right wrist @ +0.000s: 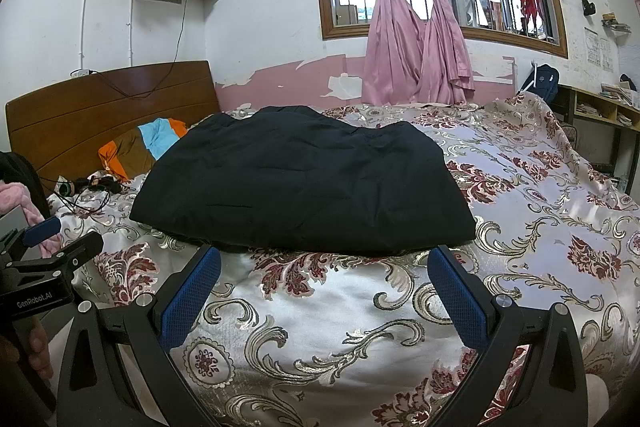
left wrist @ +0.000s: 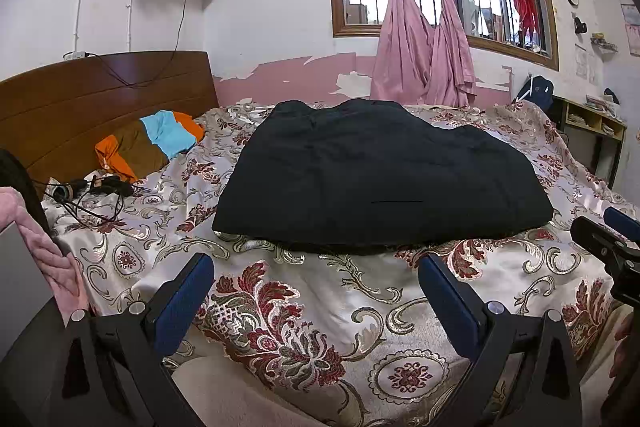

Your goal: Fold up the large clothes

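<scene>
Bedspread [left wrist: 320, 307], satin w/ red-gold floral scrolls, covers the bed. Black garment [left wrist: 380, 179] lies mid-bed, folded into a flat, thick, matte trapezoid w/ soft creases. Orange/brown/blue cloth [left wrist: 148, 143] bunched by wooden headboard [left wrist: 100, 99]. Left gripper [left wrist: 316, 291] & right gripper [right wrist: 324, 283]: blue textured pads spread wide, holding nothing, just short of garment's near edge.

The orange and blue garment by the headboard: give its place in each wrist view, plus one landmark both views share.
Left wrist: the orange and blue garment lies left of centre, apart from the black garment.
Right wrist: it sits farther left, its right edge behind the black garment.
Shared landmark: the wooden headboard.
</scene>
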A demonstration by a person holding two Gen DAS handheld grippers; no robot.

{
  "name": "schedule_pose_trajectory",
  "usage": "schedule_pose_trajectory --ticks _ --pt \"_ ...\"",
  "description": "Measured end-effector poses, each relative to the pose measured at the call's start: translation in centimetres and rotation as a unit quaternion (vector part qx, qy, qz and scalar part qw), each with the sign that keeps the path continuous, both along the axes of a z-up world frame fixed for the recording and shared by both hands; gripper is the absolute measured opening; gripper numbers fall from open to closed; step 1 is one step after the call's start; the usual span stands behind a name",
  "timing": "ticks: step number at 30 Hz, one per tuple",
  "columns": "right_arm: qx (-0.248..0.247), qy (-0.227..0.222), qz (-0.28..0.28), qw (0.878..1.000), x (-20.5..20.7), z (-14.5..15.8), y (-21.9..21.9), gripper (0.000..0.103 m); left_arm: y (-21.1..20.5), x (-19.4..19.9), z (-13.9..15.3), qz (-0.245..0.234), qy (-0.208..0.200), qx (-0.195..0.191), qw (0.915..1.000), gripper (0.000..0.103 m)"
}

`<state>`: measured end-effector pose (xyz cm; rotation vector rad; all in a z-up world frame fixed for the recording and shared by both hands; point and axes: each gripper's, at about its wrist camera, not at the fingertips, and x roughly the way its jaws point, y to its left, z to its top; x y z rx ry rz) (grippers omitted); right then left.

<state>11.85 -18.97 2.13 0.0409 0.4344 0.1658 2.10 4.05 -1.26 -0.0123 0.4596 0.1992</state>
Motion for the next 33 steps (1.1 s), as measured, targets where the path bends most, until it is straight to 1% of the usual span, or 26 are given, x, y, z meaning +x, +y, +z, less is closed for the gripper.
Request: schedule_pose_trajectory --ticks 23,33 --pt "0.0 0.001 0.0 1.0 0.0 0.0 0.0 0.101 0.1 0.0 0.0 0.002 0.0 0.001 1.0 0.103" --pt "0.0 0.002 0.0 1.0 -0.1 -0.1 0.0 0.101 0.9 0.2 -0.1 0.0 0.009 0.0 1.0 0.103"
